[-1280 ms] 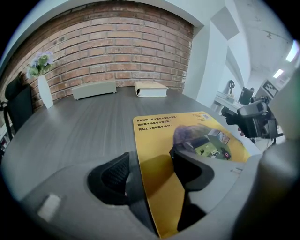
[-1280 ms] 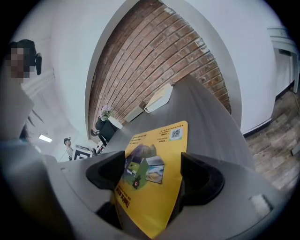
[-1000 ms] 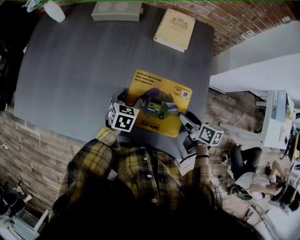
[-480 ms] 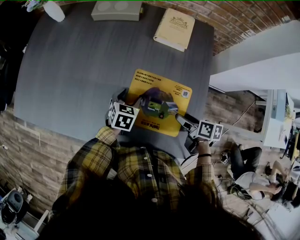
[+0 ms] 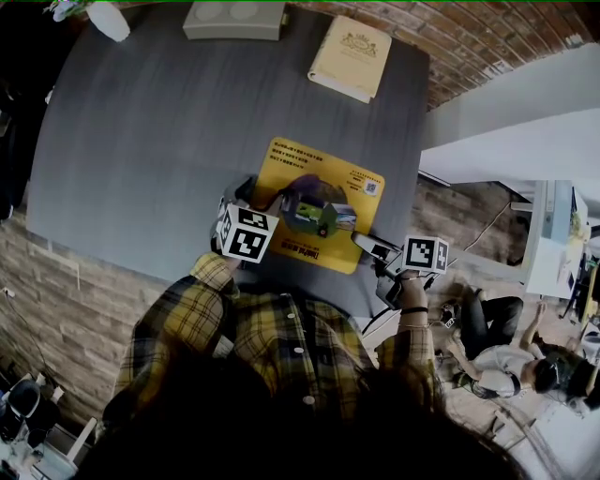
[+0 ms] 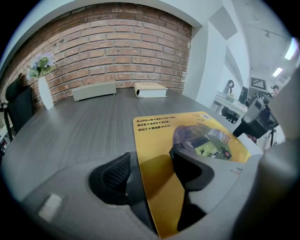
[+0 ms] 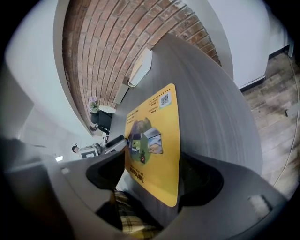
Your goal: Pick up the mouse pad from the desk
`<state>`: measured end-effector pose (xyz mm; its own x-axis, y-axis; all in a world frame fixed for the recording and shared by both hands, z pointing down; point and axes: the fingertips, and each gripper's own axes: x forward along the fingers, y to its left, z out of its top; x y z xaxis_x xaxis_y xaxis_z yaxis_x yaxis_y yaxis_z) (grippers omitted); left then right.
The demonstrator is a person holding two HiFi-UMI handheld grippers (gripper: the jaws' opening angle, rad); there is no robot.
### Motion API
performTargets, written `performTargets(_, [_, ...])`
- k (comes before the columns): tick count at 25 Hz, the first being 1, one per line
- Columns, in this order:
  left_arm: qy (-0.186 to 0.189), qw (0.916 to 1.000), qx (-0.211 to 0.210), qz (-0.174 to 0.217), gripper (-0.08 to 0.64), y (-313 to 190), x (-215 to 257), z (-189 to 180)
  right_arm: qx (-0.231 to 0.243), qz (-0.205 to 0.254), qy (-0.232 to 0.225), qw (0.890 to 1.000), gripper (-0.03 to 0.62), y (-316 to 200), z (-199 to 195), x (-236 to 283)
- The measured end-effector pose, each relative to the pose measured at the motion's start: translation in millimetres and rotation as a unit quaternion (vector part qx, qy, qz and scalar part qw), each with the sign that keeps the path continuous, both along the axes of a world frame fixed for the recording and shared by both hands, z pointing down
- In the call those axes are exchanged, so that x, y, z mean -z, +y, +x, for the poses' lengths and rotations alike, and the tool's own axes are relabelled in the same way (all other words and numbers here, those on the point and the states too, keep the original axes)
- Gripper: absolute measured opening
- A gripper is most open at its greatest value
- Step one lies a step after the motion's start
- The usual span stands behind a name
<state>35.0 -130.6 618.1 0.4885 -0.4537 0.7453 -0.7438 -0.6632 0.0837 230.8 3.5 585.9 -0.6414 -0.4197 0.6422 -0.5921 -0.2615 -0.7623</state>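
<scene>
Desk (image 5: 141, 141), grey and wide, is carrying the yellow mouse pad (image 5: 323, 178) flat toward its 5 o'clock edge, near me. I am holding my left gripper (image 5: 262, 195) at the pad's 7 o'clock corner and my right gripper (image 5: 367, 246) at its 5 o'clock corner. Both have jaws spread with the pad's edge between them, likely for pinching both corners together.

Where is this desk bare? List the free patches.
Free: the wide left half of the desk, between vase, grey box and mouse pad; also the strip between book and mouse pad. Crowded: the mouse pad's near corners, where left tongs and right tongs sit.
</scene>
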Motion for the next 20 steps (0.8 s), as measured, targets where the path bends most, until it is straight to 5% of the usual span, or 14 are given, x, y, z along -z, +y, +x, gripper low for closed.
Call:
performTargets(10, [0.002, 1.0000, 0.000, -0.002, 0.299, 1, 0, 0, -0.021, 0.022, -0.034, 0.999, 0.353, -14, 16, 4])
performTargets(20, [0.002, 1.0000, 0.002, 0.000, 0.299, 0, 0, -1, -0.020, 0.018, -0.159, 0.987, 0.351, 2, 1, 9])
